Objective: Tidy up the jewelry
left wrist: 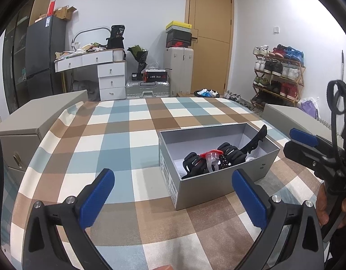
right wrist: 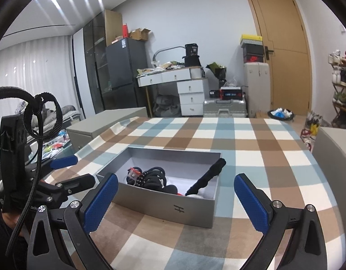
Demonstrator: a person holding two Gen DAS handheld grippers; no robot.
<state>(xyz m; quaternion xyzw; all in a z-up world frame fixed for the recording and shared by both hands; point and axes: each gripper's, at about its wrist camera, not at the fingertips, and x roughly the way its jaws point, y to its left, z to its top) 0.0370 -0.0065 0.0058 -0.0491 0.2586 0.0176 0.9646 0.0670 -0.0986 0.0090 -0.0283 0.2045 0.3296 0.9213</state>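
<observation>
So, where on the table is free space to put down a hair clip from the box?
The checkered tablecloth is bare between the grey box and the beige cabinet on the left, and also behind the box toward the far edge. Inside the box it is crowded: black hair clips and a long black clip fill most of the bottom.

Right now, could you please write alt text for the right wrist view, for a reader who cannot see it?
An open grey box sits on a checked tablecloth, holding black hair clips and a red-and-clear clip. The right gripper frames it, open and empty, with the left gripper at the left edge. Behind are a desk and a door.
</observation>
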